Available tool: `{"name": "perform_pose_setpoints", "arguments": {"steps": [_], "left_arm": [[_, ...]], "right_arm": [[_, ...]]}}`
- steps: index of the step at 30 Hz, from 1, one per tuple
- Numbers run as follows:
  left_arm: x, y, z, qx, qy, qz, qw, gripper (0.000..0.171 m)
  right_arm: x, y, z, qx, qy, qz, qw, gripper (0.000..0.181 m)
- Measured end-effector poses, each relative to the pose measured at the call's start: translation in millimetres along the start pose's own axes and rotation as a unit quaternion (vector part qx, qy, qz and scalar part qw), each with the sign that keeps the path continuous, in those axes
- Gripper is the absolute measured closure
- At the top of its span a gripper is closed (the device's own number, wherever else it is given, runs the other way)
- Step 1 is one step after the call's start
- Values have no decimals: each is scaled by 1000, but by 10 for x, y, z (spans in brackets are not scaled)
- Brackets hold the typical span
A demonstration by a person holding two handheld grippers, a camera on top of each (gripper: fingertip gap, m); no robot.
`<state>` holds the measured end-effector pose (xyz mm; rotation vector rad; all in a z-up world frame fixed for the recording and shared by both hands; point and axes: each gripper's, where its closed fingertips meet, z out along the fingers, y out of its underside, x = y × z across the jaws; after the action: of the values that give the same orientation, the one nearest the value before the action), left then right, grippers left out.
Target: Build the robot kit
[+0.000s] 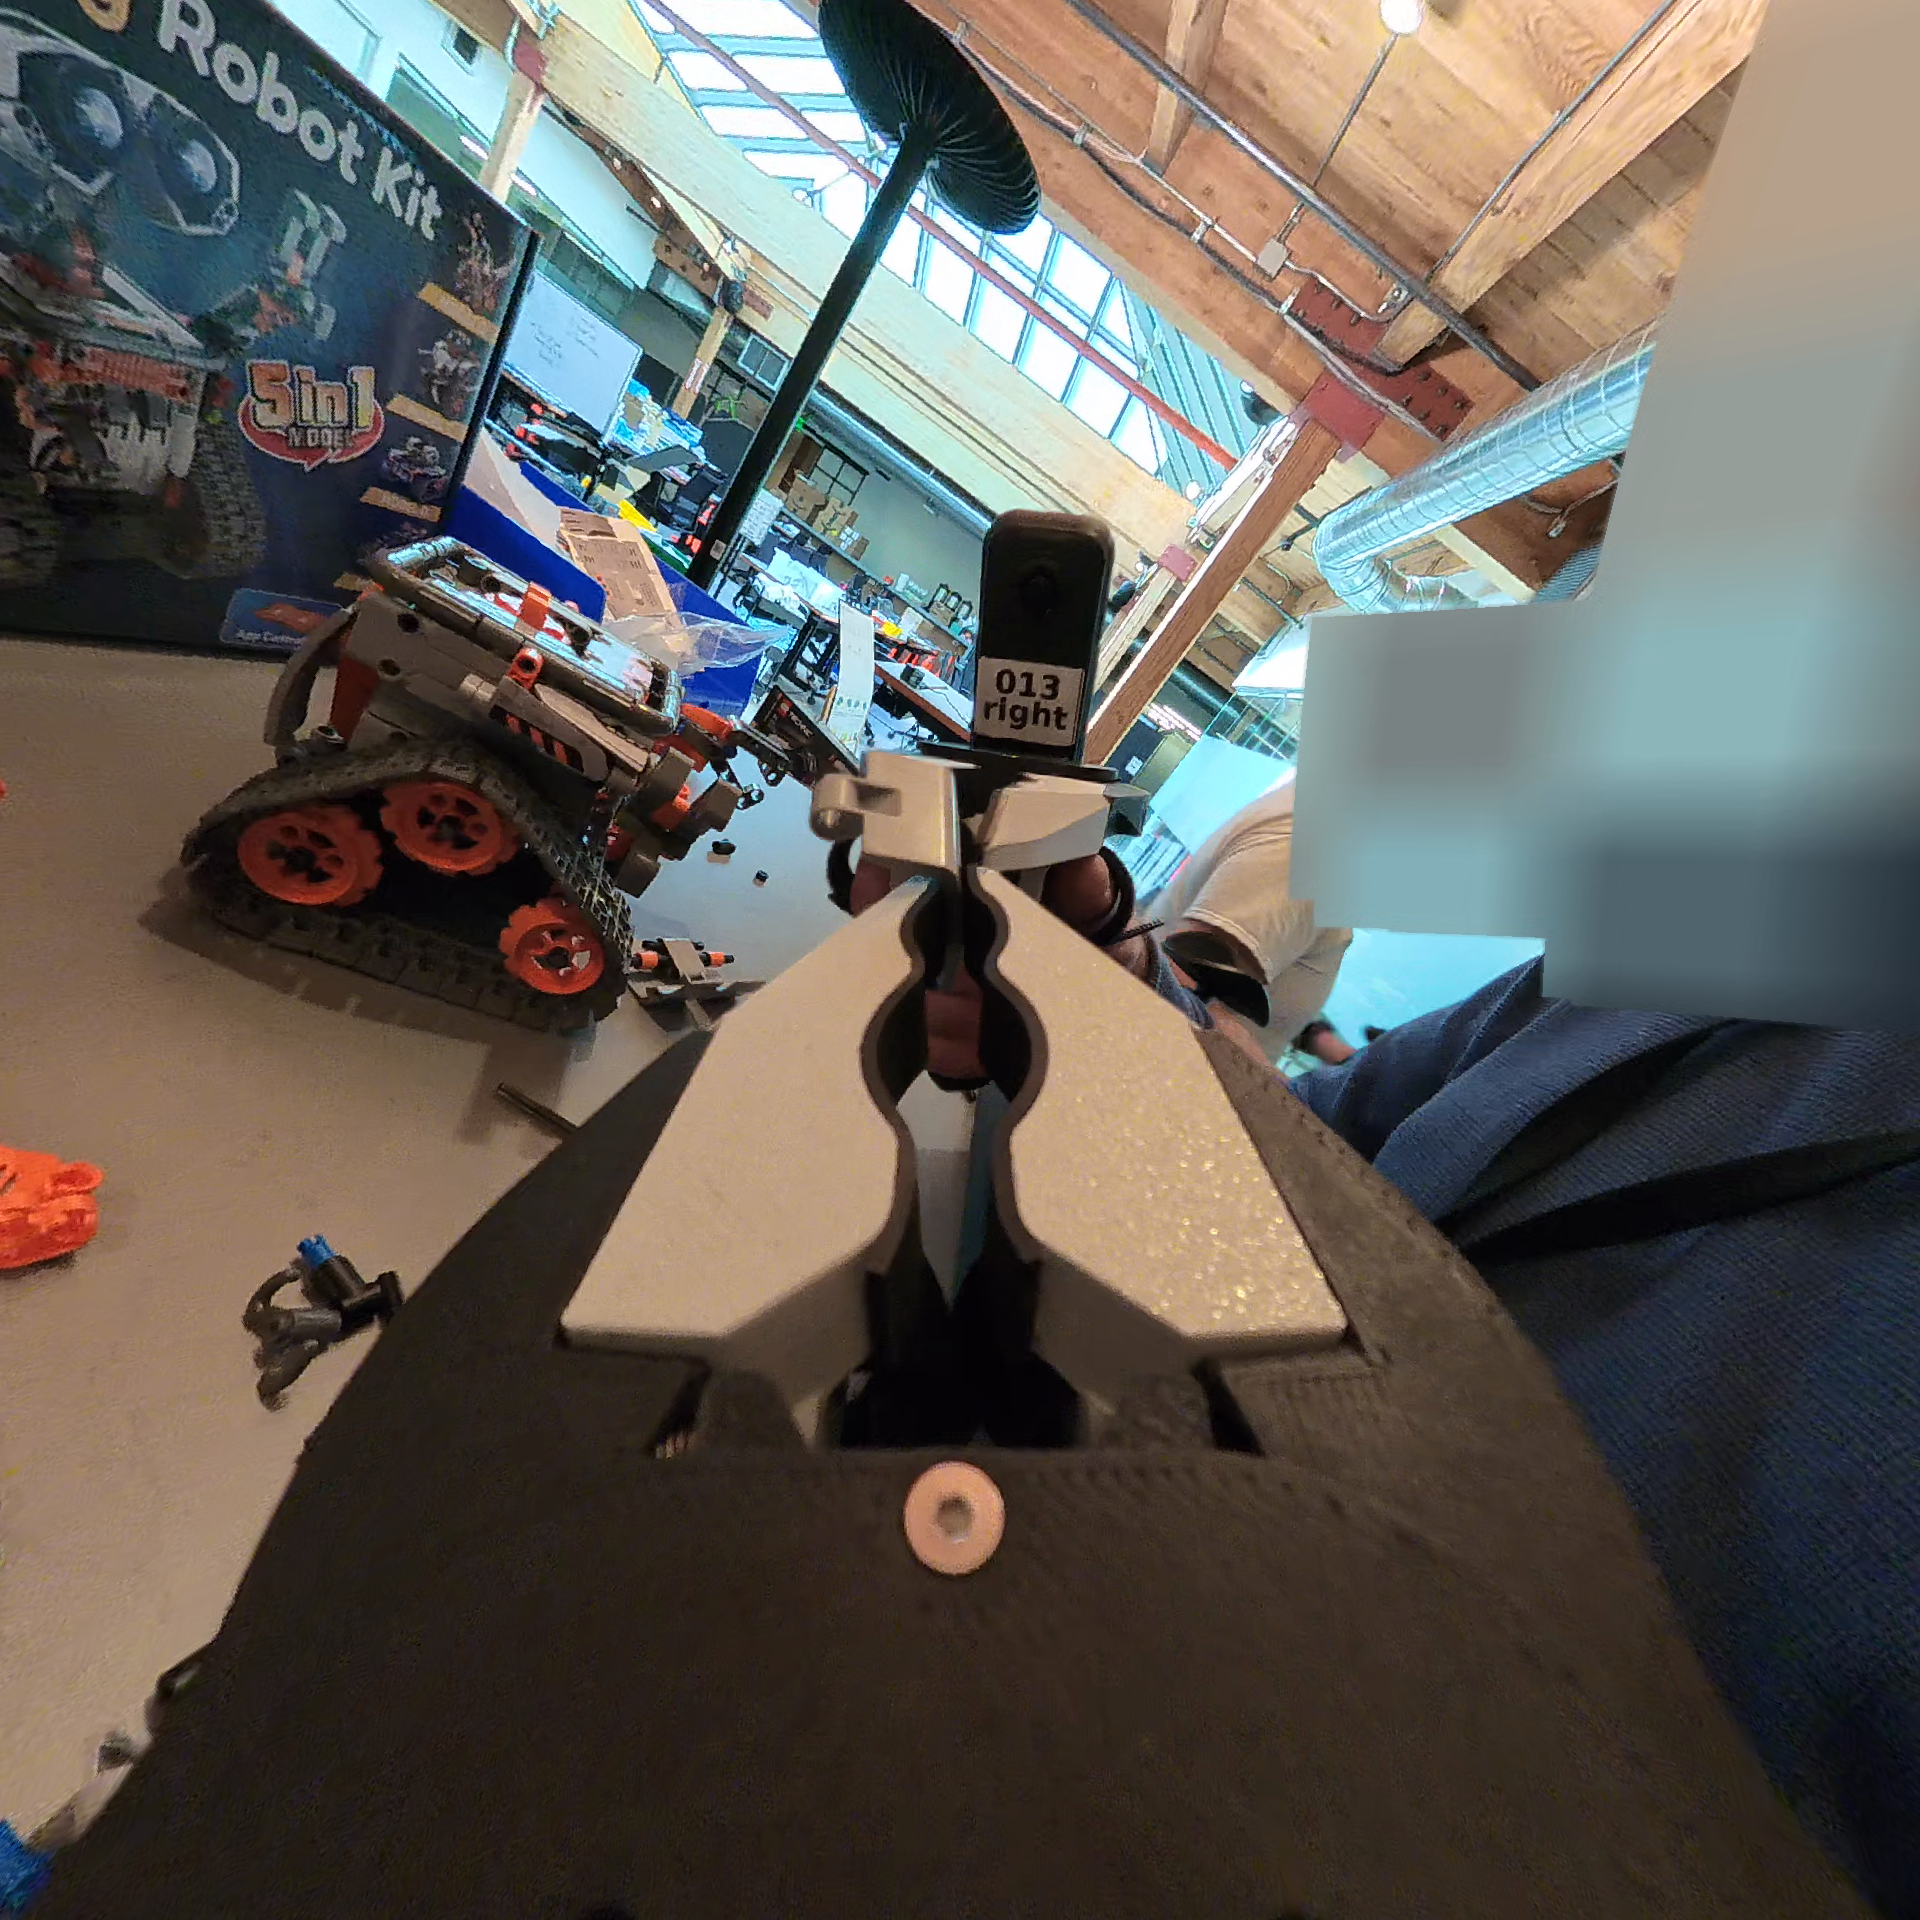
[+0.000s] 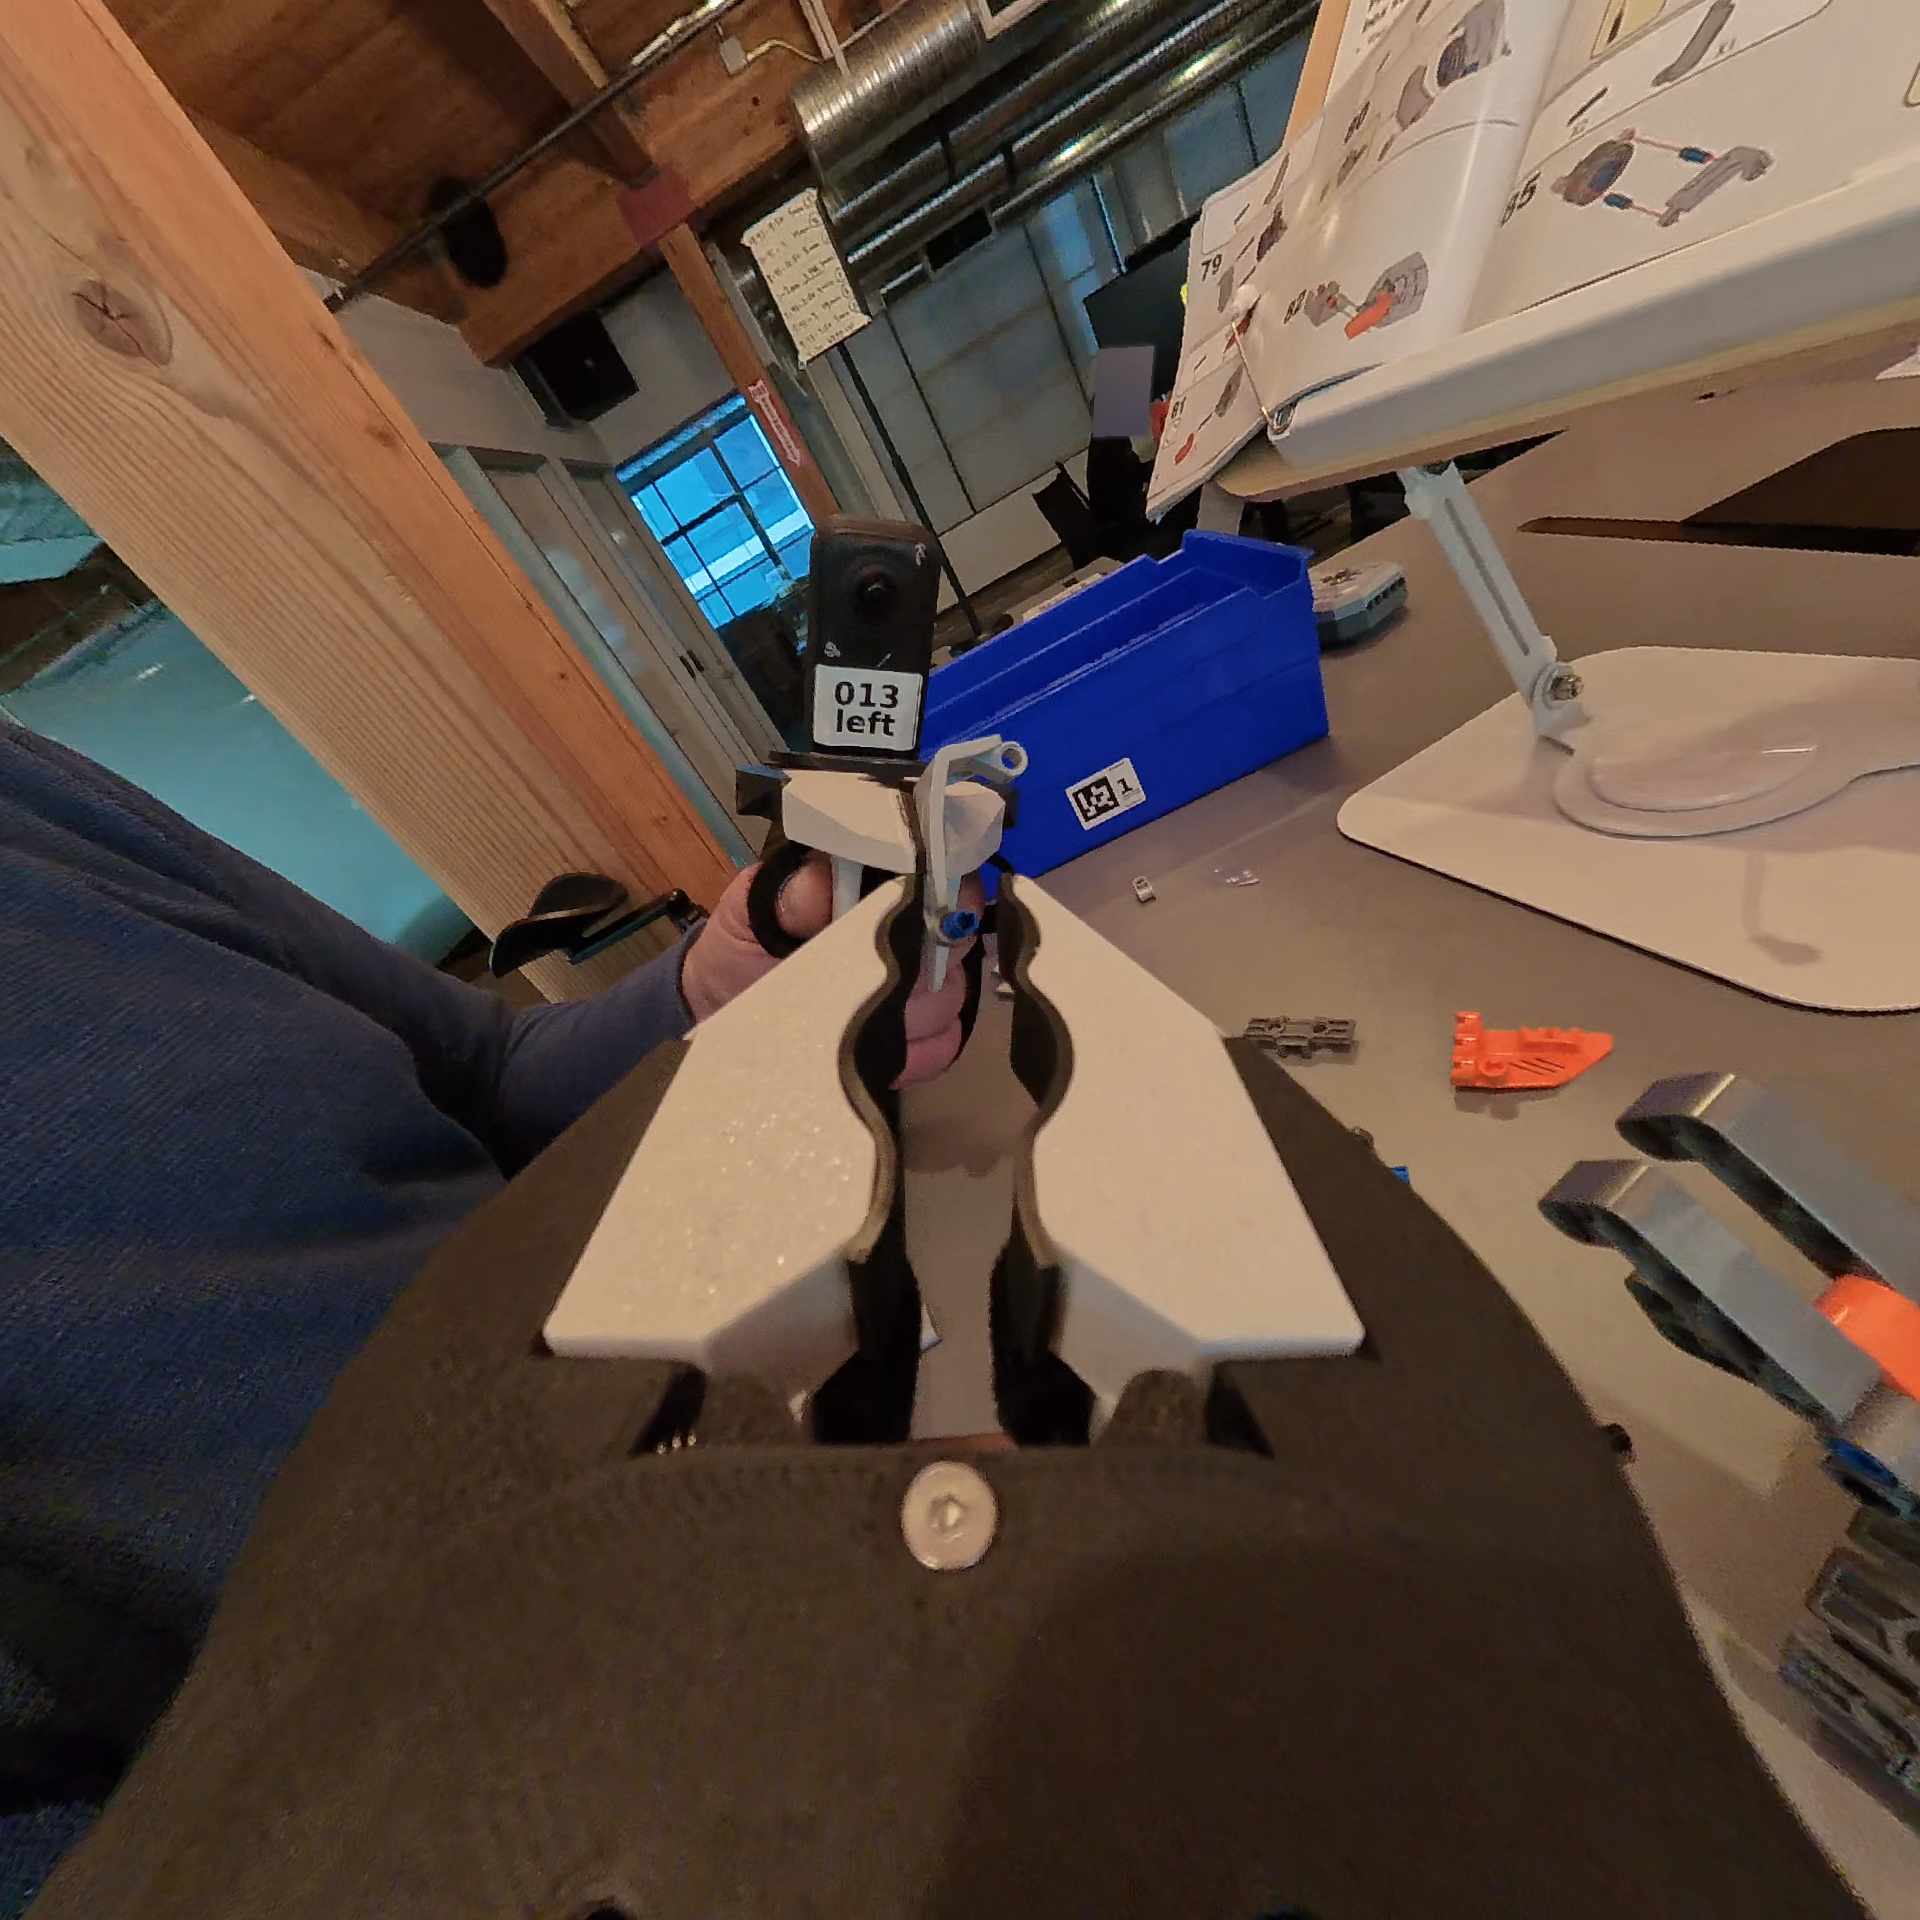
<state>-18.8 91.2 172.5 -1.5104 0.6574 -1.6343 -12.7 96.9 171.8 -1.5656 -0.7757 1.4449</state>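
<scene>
My two grippers face each other above the grey table (image 1: 156, 1039). My left gripper (image 1: 948, 888) is shut on a light grey curved brick part (image 1: 888, 805) that sticks out past its tips. In the right wrist view the same part (image 2: 951, 821) hangs from the left gripper (image 2: 920, 831), with a blue pin (image 2: 961, 922) at its lower end. My right gripper (image 2: 961, 899) is open, its tips on either side of the pin end, not clamped. It also shows in the left wrist view (image 1: 997, 821), just behind the part.
A tracked model with orange wheels (image 1: 416, 831) stands left before its box (image 1: 208, 312). Loose parts lie about: orange (image 1: 42, 1205), (image 2: 1527, 1060), grey with a blue pin (image 1: 312, 1309), dark (image 2: 1299, 1034). A blue bin (image 2: 1132, 686) and a booklet on a stand (image 2: 1558, 208) are behind.
</scene>
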Motion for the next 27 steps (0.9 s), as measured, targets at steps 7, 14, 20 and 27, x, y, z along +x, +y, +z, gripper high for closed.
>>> {"name": "perform_pose_setpoints", "arguments": {"steps": [7, 14, 20, 27], "left_arm": [[8, 42, 48, -13, 1, -4, 1000, 171], [28, 61, 38, -16, 10, -4, 1000, 171], [66, 44, 18, -10, 24, -2, 1000, 168], [84, -34, 5, 2, 15, 12, 1000, 171]], "right_arm": [[-20, 116, 87, -53, 4, -37, 998, 174], [-63, 131, 85, -60, -4, -58, 996, 178], [-126, 150, 91, -60, -26, -53, 996, 181], [-121, 82, 95, -43, -9, -77, 996, 180]]}}
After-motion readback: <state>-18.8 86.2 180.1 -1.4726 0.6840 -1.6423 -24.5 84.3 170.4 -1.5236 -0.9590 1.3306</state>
